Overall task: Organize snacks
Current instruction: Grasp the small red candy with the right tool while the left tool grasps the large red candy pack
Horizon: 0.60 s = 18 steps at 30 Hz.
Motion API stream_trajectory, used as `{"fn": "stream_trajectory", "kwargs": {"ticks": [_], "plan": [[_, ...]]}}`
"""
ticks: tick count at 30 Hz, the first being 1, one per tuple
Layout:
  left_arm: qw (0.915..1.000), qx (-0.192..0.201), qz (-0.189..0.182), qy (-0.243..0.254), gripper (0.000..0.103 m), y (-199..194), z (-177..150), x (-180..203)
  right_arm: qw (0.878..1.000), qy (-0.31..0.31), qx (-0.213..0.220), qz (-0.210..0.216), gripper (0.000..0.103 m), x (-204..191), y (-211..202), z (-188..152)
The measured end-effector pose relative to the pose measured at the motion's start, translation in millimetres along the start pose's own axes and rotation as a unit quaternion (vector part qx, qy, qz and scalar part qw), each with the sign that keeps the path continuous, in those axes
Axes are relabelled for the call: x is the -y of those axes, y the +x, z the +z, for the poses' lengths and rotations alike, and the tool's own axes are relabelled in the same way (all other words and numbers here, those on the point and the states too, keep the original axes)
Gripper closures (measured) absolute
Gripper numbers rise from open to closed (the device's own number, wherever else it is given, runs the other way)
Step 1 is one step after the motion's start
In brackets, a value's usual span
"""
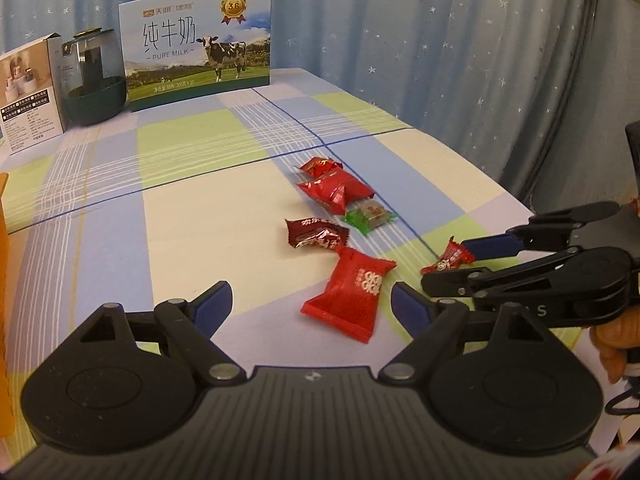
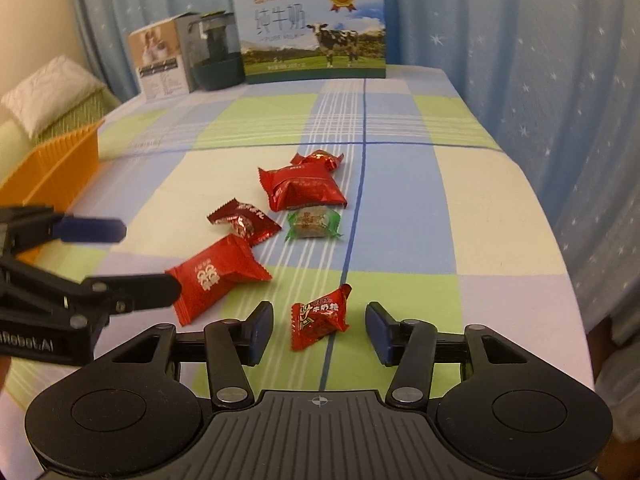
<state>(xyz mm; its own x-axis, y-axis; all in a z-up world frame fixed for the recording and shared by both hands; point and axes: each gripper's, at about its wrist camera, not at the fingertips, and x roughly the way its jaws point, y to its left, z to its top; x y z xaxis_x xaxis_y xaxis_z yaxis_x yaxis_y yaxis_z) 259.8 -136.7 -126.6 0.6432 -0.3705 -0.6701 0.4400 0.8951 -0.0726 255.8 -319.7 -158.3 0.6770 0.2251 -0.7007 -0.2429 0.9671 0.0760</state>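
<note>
Several wrapped snacks lie on the checked tablecloth point(image 2: 460, 200). A flat red packet point(image 1: 348, 292) point(image 2: 216, 276) sits just ahead of my left gripper point(image 1: 310, 300) point(image 2: 149, 258), which is open and holds nothing. A small red milk candy point(image 2: 318, 316) point(image 1: 448, 258) lies between the pads of my right gripper point(image 2: 319, 320) point(image 1: 466, 264), with gaps on both sides, so it is open. Farther off are a dark red candy point(image 1: 316, 234) point(image 2: 244, 222), a green candy point(image 1: 370, 216) point(image 2: 314, 224), a big red packet point(image 1: 336, 190) point(image 2: 300, 190) and another small red candy point(image 1: 320, 166) point(image 2: 320, 160).
An orange basket point(image 2: 60, 164) stands at the table's left edge. At the back stand a milk carton point(image 1: 200, 44) point(image 2: 314, 28), a dark green jar point(image 1: 94, 80) point(image 2: 218, 52) and a white box point(image 1: 28, 92) point(image 2: 160, 60). Blue curtains hang behind and to the right.
</note>
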Motion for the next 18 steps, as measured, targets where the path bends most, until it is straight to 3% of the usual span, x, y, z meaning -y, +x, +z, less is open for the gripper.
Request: {"fn": "stream_trajectory", "kwargs": {"ticks": [3, 5, 6, 12, 15, 18], "plan": [[1.0, -0.003, -0.004, 0.007, 0.019, 2, -2, -2, 1.0, -0.005, -0.001, -0.008, 0.054, -1, 1, 0], [0.9999, -0.003, -0.01, 0.014, 0.021, 4, -3, -1, 1.0, -0.005, -0.002, -0.012, 0.078, -1, 1, 1], [0.9998, -0.003, -0.013, 0.017, 0.021, 5, -3, 0, 1.0, -0.001, -0.002, -0.012, 0.08, 0, 0, 2], [0.9988, -0.003, -0.028, 0.039, 0.029, 17, 1, 11, 0.999, 0.034, 0.017, -0.026, 0.082, 9, -8, 7], [0.9978, -0.006, -0.034, 0.056, 0.039, 25, 4, 18, 0.998, 0.048, 0.02, -0.031, 0.082, 13, -11, 8], [0.9969, -0.013, -0.031, 0.072, 0.057, 32, 6, 24, 0.998, 0.057, 0.022, -0.031, 0.082, 16, -13, 10]]}}
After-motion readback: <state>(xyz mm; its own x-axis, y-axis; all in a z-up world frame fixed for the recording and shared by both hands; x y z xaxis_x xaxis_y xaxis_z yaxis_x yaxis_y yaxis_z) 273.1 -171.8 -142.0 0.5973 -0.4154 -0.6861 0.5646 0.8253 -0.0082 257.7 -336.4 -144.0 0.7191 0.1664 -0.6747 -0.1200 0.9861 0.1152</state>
